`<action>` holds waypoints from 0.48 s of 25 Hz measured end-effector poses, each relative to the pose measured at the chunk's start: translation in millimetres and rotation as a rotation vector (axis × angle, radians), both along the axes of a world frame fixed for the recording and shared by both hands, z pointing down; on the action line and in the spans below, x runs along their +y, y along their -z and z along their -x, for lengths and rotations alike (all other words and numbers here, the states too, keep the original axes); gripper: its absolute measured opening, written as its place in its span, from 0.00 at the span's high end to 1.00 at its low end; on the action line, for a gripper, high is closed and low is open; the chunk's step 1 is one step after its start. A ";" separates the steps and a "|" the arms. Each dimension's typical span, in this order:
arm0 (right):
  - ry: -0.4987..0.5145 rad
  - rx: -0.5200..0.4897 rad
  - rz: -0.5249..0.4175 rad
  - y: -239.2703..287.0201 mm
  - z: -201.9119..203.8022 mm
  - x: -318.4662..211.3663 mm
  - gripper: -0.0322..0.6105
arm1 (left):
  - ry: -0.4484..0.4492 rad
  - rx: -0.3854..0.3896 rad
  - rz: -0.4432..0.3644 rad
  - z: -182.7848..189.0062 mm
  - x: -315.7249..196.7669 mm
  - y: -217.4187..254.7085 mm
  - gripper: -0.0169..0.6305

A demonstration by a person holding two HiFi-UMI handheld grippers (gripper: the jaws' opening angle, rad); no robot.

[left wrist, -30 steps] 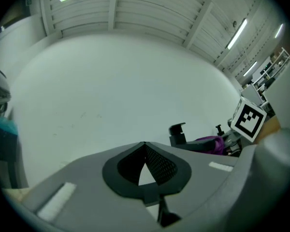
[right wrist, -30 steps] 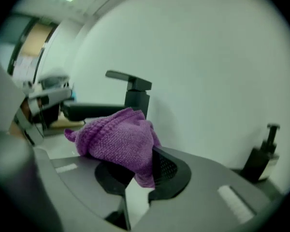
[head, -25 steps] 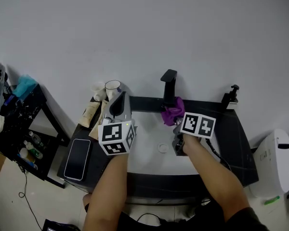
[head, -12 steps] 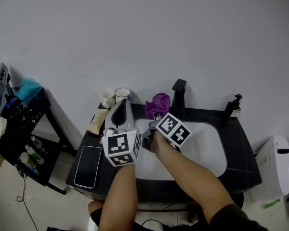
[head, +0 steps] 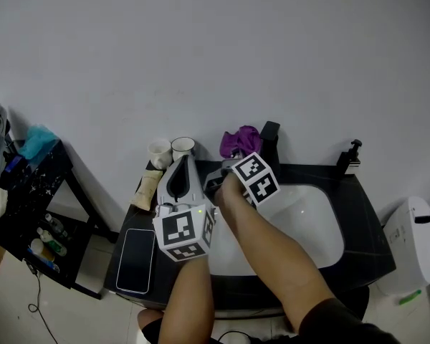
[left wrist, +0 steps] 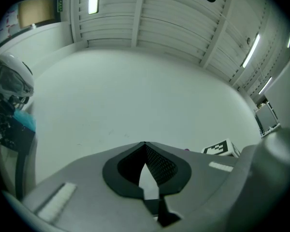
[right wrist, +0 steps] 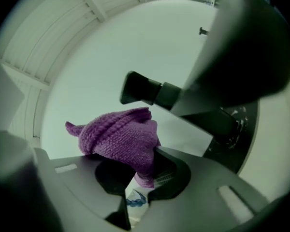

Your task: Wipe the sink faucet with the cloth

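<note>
The black faucet [head: 271,139] stands at the back of the white sink [head: 308,224]. A purple knitted cloth [head: 239,140] is bunched against the faucet's left side, near its top. My right gripper [head: 231,158] is shut on the cloth, its marker cube over the basin's left part. In the right gripper view the cloth [right wrist: 120,135] bulges out of the right gripper [right wrist: 144,167], with the faucet [right wrist: 150,92] just behind it. My left gripper [head: 180,169] is shut and holds nothing, left of the basin, pointing at the wall. The left gripper [left wrist: 145,150] sees only bare wall.
Two cups [head: 160,152] [head: 183,147] stand at the counter's back left. A tube [head: 147,186] and a phone [head: 138,260] lie on the left counter. A pump bottle [head: 350,156] is at the back right. A black rack [head: 29,185] stands left, a white appliance [head: 413,246] right.
My right gripper carried the cloth from the faucet's front base round to its left side and up toward its top. The left gripper stayed left of the basin.
</note>
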State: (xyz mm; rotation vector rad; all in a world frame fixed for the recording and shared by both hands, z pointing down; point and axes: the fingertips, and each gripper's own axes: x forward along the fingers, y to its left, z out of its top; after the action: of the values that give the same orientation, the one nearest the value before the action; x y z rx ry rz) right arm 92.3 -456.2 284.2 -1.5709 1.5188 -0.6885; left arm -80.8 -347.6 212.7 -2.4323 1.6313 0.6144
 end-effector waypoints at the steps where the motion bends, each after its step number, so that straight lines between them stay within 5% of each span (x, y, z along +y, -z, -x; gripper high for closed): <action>1: -0.005 -0.013 0.018 -9.3 -1.5 0.2 0.87 | -0.006 0.011 0.002 0.8 0.1 0.4 0.95; 12: -0.015 -0.136 0.124 -81.9 -13.9 13.4 0.87 | -0.033 0.003 0.018 -6.8 -1.3 -2.3 0.95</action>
State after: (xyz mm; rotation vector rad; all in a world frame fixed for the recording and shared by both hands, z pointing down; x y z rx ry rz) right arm 106.2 -442.8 366.1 -1.5905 1.3858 -0.8778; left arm -74.0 -348.9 215.0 -2.4769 1.6084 0.6106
